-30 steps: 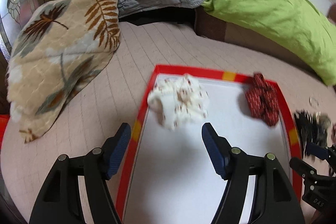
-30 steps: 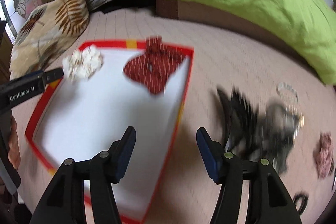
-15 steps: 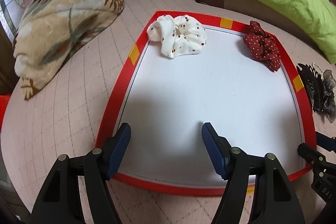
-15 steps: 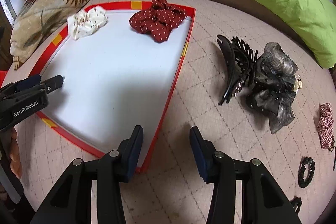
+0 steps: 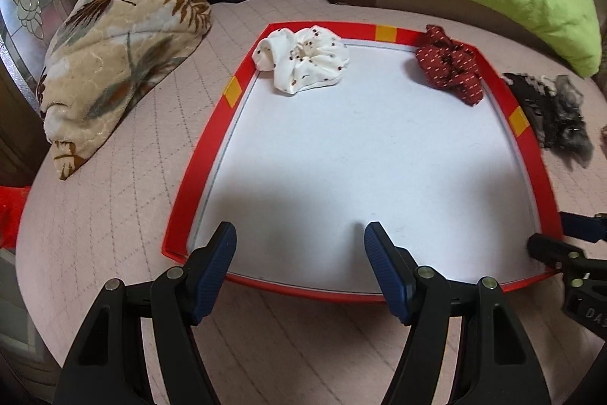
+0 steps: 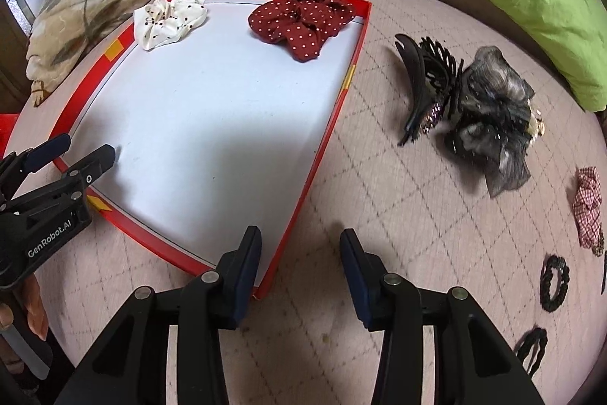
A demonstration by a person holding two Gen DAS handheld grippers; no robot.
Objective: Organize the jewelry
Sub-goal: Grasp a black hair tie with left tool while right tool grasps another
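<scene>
Blue-padded jaws of the right gripper (image 6: 299, 264) stand apart and hold nothing, at the lower centre of the right wrist view; the left pad sits over the near right corner of the red-rimmed tray (image 6: 334, 124), the right pad over bare quilted bedding (image 6: 417, 207). Outward from these jaws, up and to the right of the frame, lies the black claw clip (image 6: 421, 82), touching a grey-black gauze scrunchie (image 6: 493, 112). The clip's long axis runs from upper left to lower right-of-vertical, roughly along the gripper's line of sight rather than across it, so by judgement a turn of the wrist would be needed before the jaws could span its narrow width. Farther right are a checked red scrunchie (image 6: 588, 204) and a black beaded hair tie (image 6: 554, 283), with a dark clip (image 6: 531, 346) at the lower right edge.

The left gripper (image 5: 299, 257), likewise apart and empty, hangs over the near edge of the tray at the lower centre of the left wrist view. The white dotted scrunchie (image 5: 303, 59) and the dark red dotted scrunchie (image 5: 449, 65) already rest along the tray's far edge, upper centre. The loose pieces all lie right of the tray, so the right gripper is the nearer to them.
</scene>
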